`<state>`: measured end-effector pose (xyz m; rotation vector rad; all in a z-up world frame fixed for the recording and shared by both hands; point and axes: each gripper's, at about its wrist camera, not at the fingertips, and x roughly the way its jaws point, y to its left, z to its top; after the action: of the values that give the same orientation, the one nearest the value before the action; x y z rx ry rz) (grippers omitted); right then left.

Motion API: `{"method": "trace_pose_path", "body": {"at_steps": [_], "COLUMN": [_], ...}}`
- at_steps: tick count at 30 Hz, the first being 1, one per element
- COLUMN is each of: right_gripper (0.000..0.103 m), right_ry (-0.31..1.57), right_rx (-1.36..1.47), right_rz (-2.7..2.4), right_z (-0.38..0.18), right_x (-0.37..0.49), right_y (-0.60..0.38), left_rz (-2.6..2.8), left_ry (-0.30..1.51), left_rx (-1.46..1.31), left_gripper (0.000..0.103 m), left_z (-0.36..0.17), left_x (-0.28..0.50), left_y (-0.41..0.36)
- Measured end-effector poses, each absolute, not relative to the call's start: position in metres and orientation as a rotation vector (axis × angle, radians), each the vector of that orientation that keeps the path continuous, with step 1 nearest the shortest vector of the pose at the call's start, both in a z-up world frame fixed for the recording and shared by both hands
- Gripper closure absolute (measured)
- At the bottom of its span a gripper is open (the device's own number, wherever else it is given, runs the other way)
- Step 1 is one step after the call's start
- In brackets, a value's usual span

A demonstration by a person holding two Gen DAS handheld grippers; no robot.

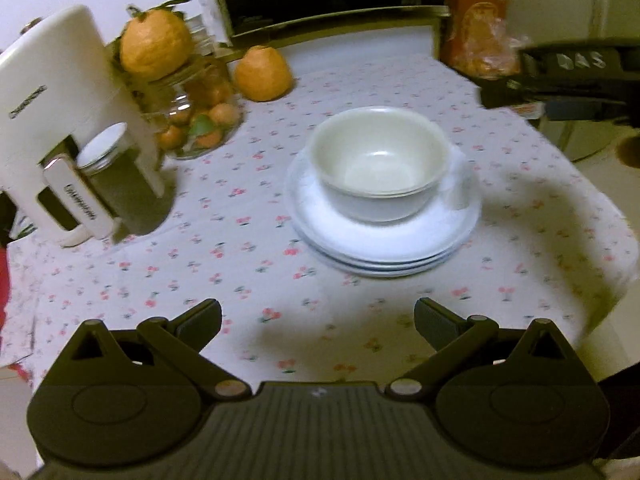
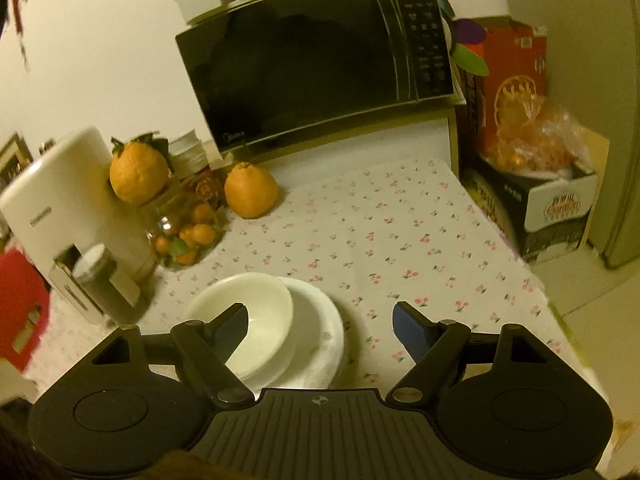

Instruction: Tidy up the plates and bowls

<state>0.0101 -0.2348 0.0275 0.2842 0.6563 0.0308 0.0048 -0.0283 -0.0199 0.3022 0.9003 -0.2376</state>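
bowl [image 1: 376, 162] beyond open left tongs [image 1: 318, 320]

Dim yellowish light; plain wall [image 2: 100, 60], tiled floor [image 2: 592, 292], flowered tablecloth [image 2: 400, 220].

Bare tablecloth [image 2: 400, 232] lies open right of the stacked plates [image 1: 384, 240]. The kettle [image 1: 60, 120] and fruit jar [image 1: 196, 120] crowd the left.

2 downward wrist views; shared bowl [image 1: 376, 160] stack
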Motion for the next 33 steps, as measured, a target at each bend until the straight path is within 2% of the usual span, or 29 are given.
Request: {"method": "trace_pose_path", "body": {"at_steps": [8,11,17,33], "right_gripper": [0.022,0.015,0.014,0.009], "right_ry": [0.746,0.765,0.815,0.849], "right_rx": [0.208,0.174,0.154,0.16], "right_rz": [0.093,0.101,0.068,0.024], "right_z": [0.016,0.016,0.013,0.01], "right_x": [-0.004,-0.013,-0.023,-0.022], "right_y": [-0.214,-0.202,-0.192,-0.197], "left_rz": [-0.128,-0.071,-0.015,0.029], "left_ry": [0.901,0.888,0.898,0.893], "left_rx": [0.181,0.148,0.055,0.067], "left_gripper": [0.0,0.0,0.0,0.0], "left_z": [-0.022,-0.019,-0.012,-0.009], "left_x": [0.008,0.006,0.007,0.002], "left_y": [-0.014,-0.013,-0.009,-0.028]}}
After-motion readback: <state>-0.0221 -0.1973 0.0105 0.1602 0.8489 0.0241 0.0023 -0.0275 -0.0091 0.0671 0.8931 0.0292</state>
